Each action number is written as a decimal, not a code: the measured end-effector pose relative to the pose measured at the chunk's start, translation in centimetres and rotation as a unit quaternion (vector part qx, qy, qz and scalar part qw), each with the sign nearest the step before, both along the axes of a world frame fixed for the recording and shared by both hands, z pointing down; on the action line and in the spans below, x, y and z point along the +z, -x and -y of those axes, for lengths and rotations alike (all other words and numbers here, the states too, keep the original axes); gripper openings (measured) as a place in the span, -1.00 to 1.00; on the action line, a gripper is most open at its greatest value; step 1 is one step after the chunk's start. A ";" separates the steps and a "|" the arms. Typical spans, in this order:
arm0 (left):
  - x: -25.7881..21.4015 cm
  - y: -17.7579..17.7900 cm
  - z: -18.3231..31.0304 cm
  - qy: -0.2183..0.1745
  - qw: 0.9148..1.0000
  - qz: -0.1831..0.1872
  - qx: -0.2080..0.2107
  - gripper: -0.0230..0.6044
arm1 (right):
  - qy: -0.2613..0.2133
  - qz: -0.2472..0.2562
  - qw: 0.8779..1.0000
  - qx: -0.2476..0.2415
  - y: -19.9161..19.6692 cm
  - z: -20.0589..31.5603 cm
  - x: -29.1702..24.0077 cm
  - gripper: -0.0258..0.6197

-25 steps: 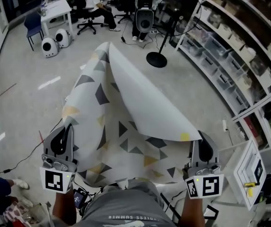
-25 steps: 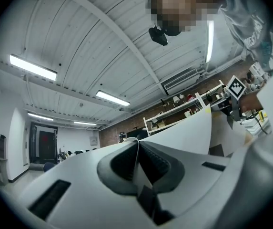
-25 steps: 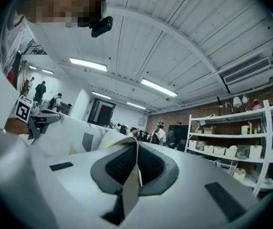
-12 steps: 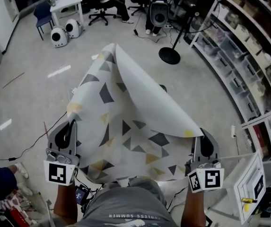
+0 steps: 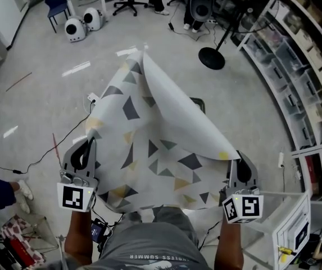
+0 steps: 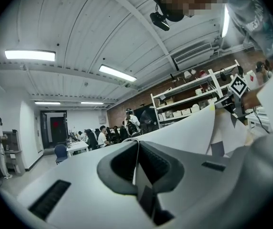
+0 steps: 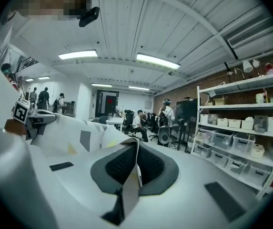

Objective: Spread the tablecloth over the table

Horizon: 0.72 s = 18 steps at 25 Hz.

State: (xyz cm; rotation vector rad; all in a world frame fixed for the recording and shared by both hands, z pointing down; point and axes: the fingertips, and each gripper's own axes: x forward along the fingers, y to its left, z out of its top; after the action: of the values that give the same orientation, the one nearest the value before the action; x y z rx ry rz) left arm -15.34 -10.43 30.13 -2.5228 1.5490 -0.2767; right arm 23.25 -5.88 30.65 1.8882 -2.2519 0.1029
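1. The left gripper [image 5: 85, 153] is clamped shut on the near left edge of the tablecloth [image 5: 149, 145]. In the left gripper view, a thin fold of the cloth [image 6: 188, 132] stands pinched between the closed jaws of the gripper [image 6: 137, 163].
2. The right gripper [image 5: 238, 165] is also closed tight on the cloth, at its near right corner. In the right gripper view, the edge of the cloth [image 7: 74, 130] is squeezed between the two pads of the gripper [image 7: 135, 168].
3. The tablecloth is white with grey and yellow triangles. It hangs stretched between the two grippers and reaches away from the person, raised above the floor [image 5: 42, 94].
4. Its far right part is folded back over the patterned side, showing the plain white underside. This fold runs from the far peak down to just beside the right gripper.
5. What lies beneath the cloth is mostly hidden.
6. Both grippers are held low, close to the person's grey shirt [image 5: 149, 246], one on each side.
7. Shelves with boxes [image 5: 312, 94] stand on the right. A black round stand base [image 5: 211, 58] sits on the floor beyond the cloth.
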 end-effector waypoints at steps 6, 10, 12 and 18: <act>4.1 -0.7 3.9 0.020 1.000 0.003 -0.003 -0.93 | 0.033 0.000 0.999 -0.011 0.2 4.2 4.2 -0.88; 7.4 -0.2 5.3 0.042 0.999 0.008 -0.008 -0.93 | 0.061 0.001 0.998 -0.016 0.5 5.6 7.4 -0.88; 9.1 0.1 5.7 0.058 0.998 0.008 -0.015 -0.93 | 0.073 -0.002 0.997 -0.022 0.5 6.3 8.8 -0.88; 12.9 1.1 8.2 0.098 0.994 0.030 -0.035 -0.93 | 0.098 0.002 0.995 -0.035 -0.5 9.3 12.0 -0.88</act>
State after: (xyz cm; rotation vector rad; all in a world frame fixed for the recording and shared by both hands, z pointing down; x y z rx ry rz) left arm -16.43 -18.65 43.06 -2.5784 1.6648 -0.5327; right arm 23.73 -15.18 42.64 1.7093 -2.2168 0.3061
